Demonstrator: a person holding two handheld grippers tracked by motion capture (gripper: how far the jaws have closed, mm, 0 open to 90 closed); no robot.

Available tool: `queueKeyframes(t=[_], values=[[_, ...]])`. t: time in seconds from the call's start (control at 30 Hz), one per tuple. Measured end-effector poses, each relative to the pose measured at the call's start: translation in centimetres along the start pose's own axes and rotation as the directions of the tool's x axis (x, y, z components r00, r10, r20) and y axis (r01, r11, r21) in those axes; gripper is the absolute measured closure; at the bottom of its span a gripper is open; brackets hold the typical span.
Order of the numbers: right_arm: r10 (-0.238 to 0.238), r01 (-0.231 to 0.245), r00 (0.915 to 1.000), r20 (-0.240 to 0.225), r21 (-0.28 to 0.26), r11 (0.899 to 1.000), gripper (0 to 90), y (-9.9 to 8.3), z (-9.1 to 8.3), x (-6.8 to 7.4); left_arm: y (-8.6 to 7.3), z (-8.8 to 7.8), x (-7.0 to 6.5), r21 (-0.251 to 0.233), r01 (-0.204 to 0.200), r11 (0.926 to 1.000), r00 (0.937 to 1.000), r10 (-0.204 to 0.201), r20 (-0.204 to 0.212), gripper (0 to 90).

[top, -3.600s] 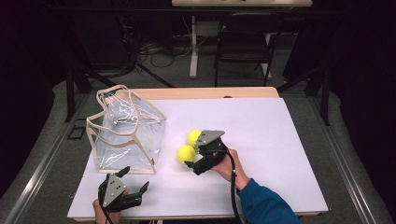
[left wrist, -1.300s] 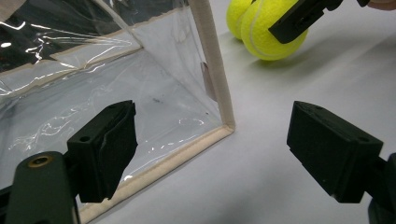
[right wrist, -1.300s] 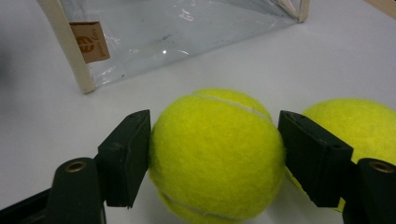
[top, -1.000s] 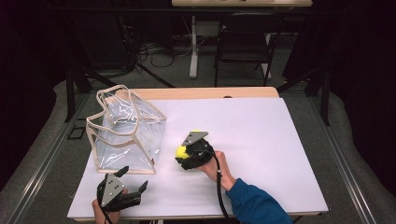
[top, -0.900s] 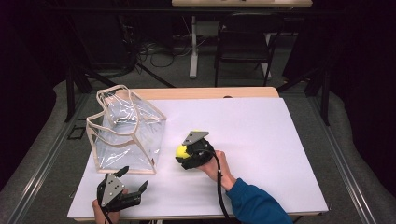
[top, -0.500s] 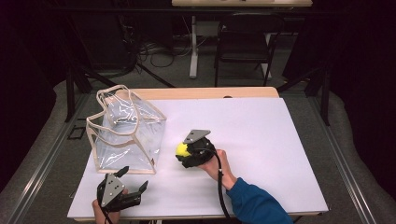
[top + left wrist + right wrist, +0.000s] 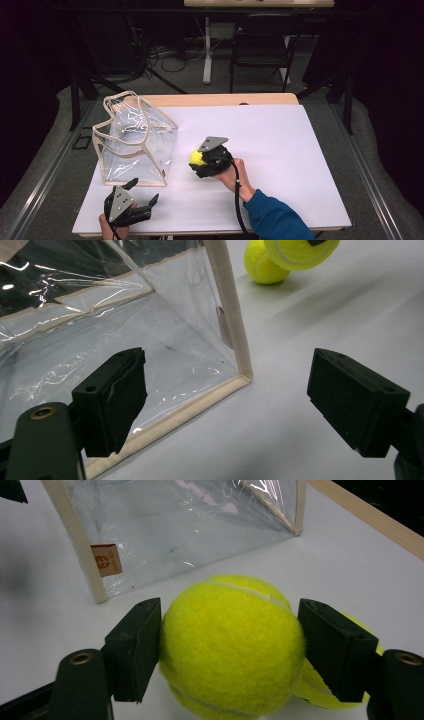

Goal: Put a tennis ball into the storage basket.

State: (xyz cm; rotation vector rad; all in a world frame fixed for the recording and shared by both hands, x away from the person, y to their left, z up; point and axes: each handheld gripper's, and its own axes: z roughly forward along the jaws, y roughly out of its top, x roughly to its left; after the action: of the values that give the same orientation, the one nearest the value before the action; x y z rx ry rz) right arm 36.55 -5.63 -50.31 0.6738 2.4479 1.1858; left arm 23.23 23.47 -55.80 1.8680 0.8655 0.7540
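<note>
My right gripper point(image 7: 201, 163) is shut on a yellow tennis ball point(image 7: 195, 158) near the middle of the white table, right of the clear bag point(image 7: 135, 142). In the right gripper view both pads press the ball point(image 7: 232, 645), and a second tennis ball point(image 7: 327, 692) peeks out behind it on the right. The left gripper view has the held ball point(image 7: 300, 251) just above that second ball point(image 7: 262, 266), which lies on the table. My left gripper point(image 7: 145, 192) rests open at the table's front edge, its jaws point(image 7: 230, 377) wide apart and facing the bag's near corner point(image 7: 240, 372).
The clear bag has beige trim and handles and stands upright with its mouth open upward. White table surface point(image 7: 290, 150) stretches to the right. A wooden strip point(image 7: 225, 99) edges the far side, with a chair point(image 7: 260, 50) and cables beyond it.
Since the earliest frame my right gripper has shifted left and shut on one of the two balls. Over the last second it barely moved. The left gripper has stayed put.
</note>
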Motion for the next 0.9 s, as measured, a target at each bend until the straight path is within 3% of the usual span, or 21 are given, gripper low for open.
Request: queueKeyframes(t=[0.9], values=[[-0.012, 0.013, 0.9998, 0.014, -0.039, 0.999, 27.3, 1.5, -1.2, -0.3, 0.0, -0.1, 0.0, -0.005, 0.002, 1.0, 1.0, -0.002, -0.004, 16.2]])
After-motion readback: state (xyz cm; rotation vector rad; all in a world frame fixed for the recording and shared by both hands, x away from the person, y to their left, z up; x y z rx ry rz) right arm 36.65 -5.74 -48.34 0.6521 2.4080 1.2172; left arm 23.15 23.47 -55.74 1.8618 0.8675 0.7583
